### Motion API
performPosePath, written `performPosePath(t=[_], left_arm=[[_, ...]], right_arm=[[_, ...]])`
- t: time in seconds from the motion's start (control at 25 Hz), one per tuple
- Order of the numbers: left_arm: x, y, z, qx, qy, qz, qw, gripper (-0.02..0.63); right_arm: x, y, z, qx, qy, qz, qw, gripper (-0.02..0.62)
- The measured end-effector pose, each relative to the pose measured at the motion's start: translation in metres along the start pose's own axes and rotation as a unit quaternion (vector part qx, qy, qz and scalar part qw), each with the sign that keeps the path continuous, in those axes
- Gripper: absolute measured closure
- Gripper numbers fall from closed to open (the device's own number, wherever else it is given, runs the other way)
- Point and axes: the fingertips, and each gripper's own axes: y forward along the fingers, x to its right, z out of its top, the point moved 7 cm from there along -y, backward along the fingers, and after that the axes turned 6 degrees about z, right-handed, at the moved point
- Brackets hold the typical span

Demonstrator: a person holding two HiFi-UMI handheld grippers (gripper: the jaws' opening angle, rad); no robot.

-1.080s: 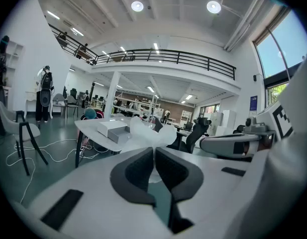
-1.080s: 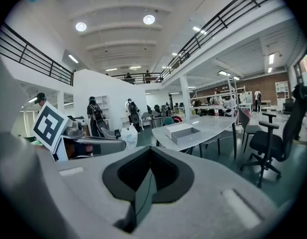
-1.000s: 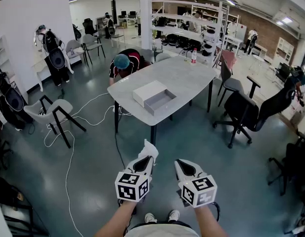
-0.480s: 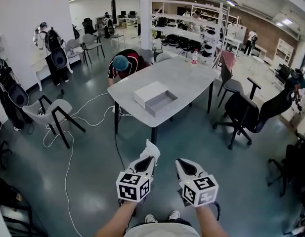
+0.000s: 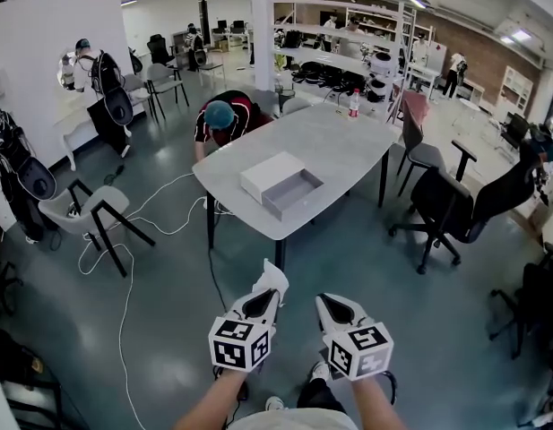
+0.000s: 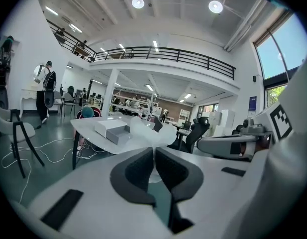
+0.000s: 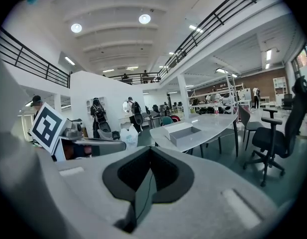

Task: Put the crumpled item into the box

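Across the floor from the table (image 5: pixel 348 141), the person is stepping closer, so the box (image 5: pixel 280 184) is sitting slightly nearer than 1 second ago. The left gripper (image 5: pixel 268 287) is pinching the white crumpled item (image 5: pixel 272 270), while the right gripper (image 5: pixel 323 300) is riding with jaws pressed together on nothing. By my reckoning the carry is only partly done, with the drop waiting at the table.

The head view looks forward and steeply down from standing height; each gripper view looks level along its own jaws from lower down. All three share the table (image 5: pixel 339 141) and box (image 5: pixel 280 184), well ahead.
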Motion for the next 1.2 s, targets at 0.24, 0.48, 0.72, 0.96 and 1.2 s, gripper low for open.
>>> performPosePath(t=[0.24, 0.48, 0.72, 0.96, 1.2], left_arm=[[-0.001, 0.035, 0.012, -0.004, -0.002, 0.007, 1.0, 0.588], [-0.003, 0.087, 0.022, -0.009, -0.004, 0.016, 0.9998, 0.588], [-0.001, 0.13, 0.038, -0.015, -0.004, 0.033, 0.9993, 0.588], [0.004, 0.167, 0.053, -0.012, 0.011, 0.057, 0.9983, 0.588], [0.018, 0.2, 0.06, -0.014, 0.042, 0.063, 0.9971, 0.588]], right_arm=[[0.033, 0.02, 0.009, -0.004, 0.005, 0.01, 1.0, 0.591], [0.081, 0.047, 0.02, -0.006, 0.008, 0.021, 1.0, 0.591], [0.125, 0.069, 0.038, -0.008, 0.011, 0.038, 0.999, 0.591], [0.164, 0.086, 0.054, -0.009, 0.01, 0.062, 0.998, 0.591], [0.201, 0.092, 0.063, -0.011, 0.009, 0.079, 0.997, 0.591]])
